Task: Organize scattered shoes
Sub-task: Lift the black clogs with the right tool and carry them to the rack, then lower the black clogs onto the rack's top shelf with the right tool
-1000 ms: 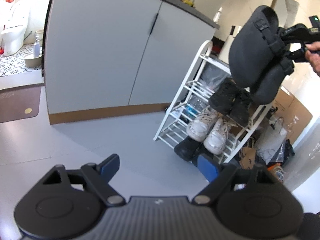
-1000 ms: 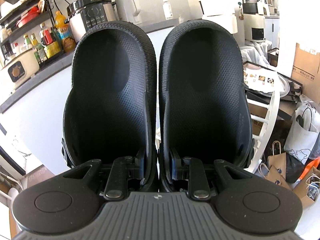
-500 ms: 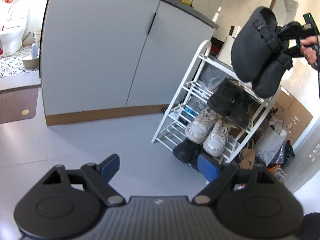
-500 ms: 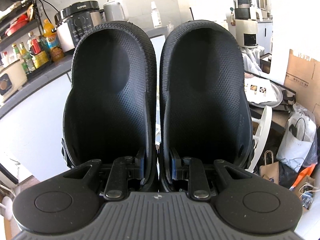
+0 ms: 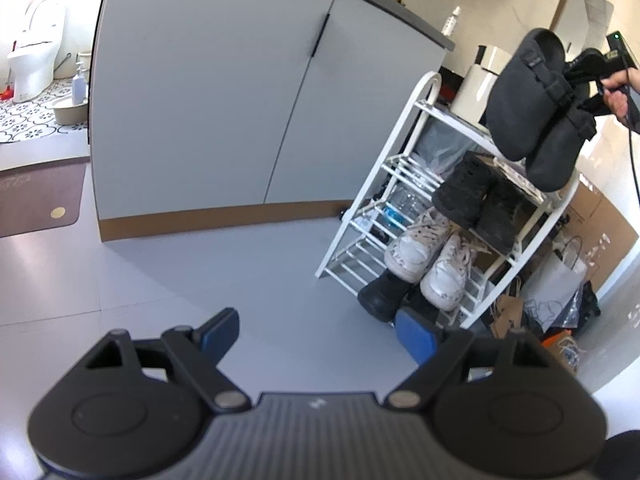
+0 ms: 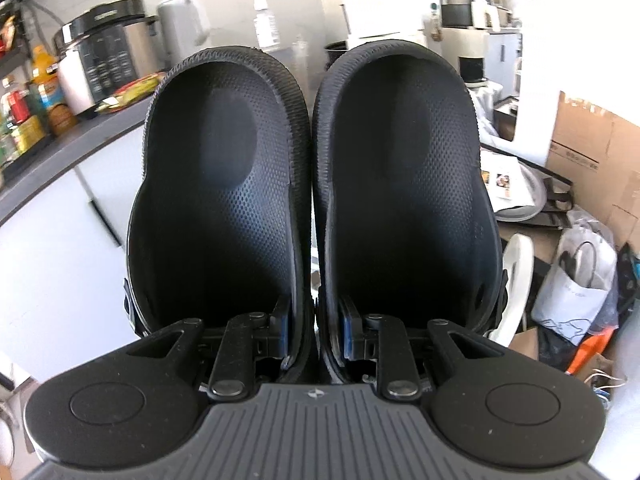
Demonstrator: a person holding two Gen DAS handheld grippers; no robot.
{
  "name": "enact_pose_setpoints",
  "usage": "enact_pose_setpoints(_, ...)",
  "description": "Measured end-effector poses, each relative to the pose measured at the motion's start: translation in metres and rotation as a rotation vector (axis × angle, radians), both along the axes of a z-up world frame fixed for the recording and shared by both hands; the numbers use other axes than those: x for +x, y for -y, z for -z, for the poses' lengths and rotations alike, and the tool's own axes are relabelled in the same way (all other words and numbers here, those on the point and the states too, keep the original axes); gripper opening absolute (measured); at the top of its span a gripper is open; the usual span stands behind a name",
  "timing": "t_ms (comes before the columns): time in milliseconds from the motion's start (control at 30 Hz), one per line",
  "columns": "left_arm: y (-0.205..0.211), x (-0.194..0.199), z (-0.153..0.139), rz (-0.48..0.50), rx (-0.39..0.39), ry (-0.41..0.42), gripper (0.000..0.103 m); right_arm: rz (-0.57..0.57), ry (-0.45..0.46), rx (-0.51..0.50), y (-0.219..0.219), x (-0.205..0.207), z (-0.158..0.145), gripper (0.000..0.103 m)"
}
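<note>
Black textured foam forms the pair of clogs [image 6: 312,200] that fills the right wrist view; the right gripper [image 6: 314,334] is clamped on the two adjoining inner walls at the heel end, one blue pad inside each clog, so that a single pinch carries both shoes as one unit. This grip keeps the pair aligned side by side, soles away from the camera, which suits placing them together on a shelf. In the left wrist view the same clogs [image 5: 532,108] hang toes down from that gripper, held by a hand [image 5: 618,94] above the white shoe rack [image 5: 404,168], just over its top tier. The rack already holds black shoes [image 5: 476,204] on a middle tier, white sneakers [image 5: 428,260] on the tier below, and a dark shoe [image 5: 380,296] at floor level; the front of the top tier appears free, so it is the likely destination, though a white container [image 5: 478,88] stands towards its rear. The left gripper [image 5: 318,334] hovers over bare grey floor [image 5: 200,272] with its blue pads spread wide and nothing between them; it is kept clear of the rack, probably so that the loaded hand has free access. Placement is judged not yet done, since the clogs touch no shelf. The descent calls for levelling the pair so that the soles meet the wires flat; a tilted release could let them slip off the front rail.
</note>
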State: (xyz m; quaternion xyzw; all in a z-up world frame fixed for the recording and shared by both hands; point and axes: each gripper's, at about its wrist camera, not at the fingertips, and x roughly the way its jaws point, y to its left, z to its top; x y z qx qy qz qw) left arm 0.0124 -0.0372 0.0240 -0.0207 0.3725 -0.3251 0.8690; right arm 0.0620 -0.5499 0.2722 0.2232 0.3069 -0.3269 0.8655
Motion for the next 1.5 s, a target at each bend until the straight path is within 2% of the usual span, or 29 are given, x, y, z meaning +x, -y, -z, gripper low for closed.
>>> enact_pose_setpoints(400,0.018,-0.004,0.01,0.083,0.068,-0.004,0.087,0.056,-0.035,0.0,0.052,0.002,0.009,0.026)
enact_pose_setpoints(767,0.022,0.004,0.021,0.07,0.113,-0.021,0.087,0.047,-0.043,0.01,0.071,0.022,0.017,0.026)
enact_pose_setpoints(1333,0.022,0.013,0.039,0.067,0.175,-0.075,0.088,0.102,-0.059,0.043,0.116,0.057,0.029,0.026)
enact_pose_setpoints(1500,0.019,0.015,0.044,0.053,0.195,-0.103,0.088,0.106,-0.068,0.047,0.131,0.067,0.046,0.021)
